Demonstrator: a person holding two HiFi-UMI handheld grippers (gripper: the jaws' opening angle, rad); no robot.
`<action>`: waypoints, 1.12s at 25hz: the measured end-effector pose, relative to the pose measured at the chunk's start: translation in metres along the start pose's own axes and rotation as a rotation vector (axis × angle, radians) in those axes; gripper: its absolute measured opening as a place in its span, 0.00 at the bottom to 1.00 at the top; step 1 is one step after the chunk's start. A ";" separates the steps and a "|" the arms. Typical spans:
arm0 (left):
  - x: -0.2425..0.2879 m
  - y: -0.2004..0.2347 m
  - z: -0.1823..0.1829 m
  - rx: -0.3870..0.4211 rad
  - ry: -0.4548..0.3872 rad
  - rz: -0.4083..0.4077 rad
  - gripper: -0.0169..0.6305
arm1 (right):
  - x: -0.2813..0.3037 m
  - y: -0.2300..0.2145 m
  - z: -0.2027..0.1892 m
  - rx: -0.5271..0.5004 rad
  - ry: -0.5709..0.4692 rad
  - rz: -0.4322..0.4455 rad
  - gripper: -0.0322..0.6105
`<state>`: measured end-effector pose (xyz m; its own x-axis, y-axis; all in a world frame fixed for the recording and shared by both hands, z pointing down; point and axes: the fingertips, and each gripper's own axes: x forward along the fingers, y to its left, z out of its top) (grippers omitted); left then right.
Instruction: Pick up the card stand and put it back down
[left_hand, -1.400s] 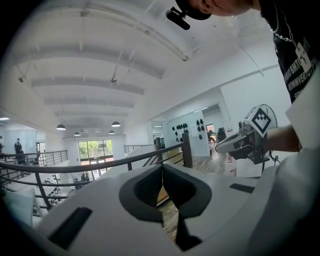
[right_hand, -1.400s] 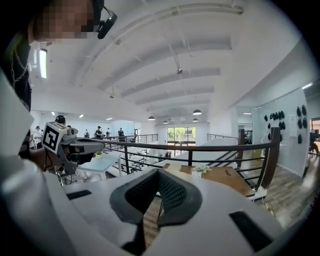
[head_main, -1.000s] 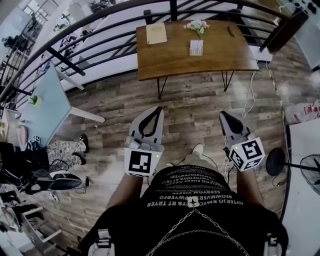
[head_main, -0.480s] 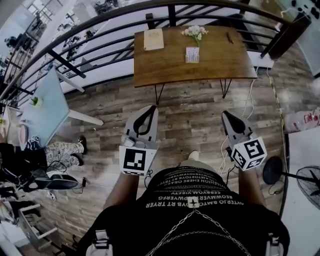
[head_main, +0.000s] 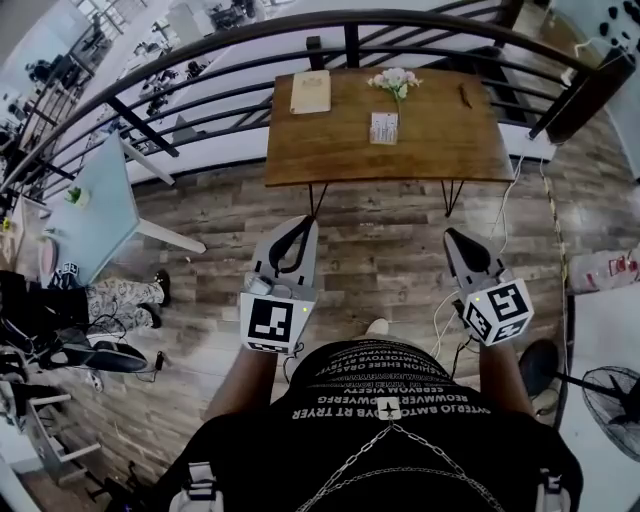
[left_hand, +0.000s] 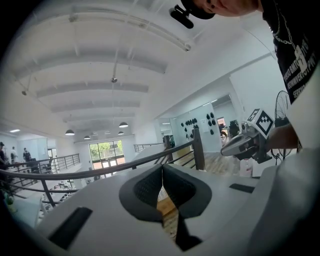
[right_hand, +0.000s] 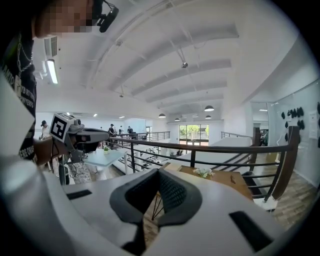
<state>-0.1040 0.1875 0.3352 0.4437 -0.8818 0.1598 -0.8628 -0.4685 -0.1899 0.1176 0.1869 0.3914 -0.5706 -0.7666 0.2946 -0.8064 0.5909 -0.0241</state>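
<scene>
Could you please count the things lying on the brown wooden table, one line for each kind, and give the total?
Card stand: 1
Bunch of flowers: 1
Tan booklet: 1
Small dark object: 1
Total: 4

A grey-brown plank floor (head_main: 390, 240) runs up to a black railing (right_hand: 191, 148), with a wooden tabletop (head_main: 330, 150) on thin black legs set against it. A pale blue table (head_main: 90, 215) stands off to the left, and a fan (head_main: 612, 385) stands at the lower right. Overhead is a white beamed ceiling (right_hand: 200, 45) hung with round lamps (right_hand: 209, 108), and daylight comes through tall windows (right_hand: 192, 132) at the far end of the hall.
</scene>
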 end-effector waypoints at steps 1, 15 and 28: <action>0.005 -0.003 0.002 0.006 -0.002 0.001 0.07 | 0.000 -0.006 0.001 -0.004 -0.003 0.003 0.07; 0.025 -0.022 0.010 0.033 0.018 0.015 0.07 | -0.002 -0.045 -0.005 0.021 -0.027 0.013 0.07; 0.041 0.010 -0.010 0.004 0.020 -0.003 0.07 | 0.025 -0.046 -0.006 0.017 -0.005 -0.024 0.07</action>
<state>-0.0973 0.1474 0.3495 0.4416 -0.8790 0.1801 -0.8603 -0.4718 -0.1930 0.1416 0.1424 0.4051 -0.5515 -0.7819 0.2908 -0.8225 0.5677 -0.0336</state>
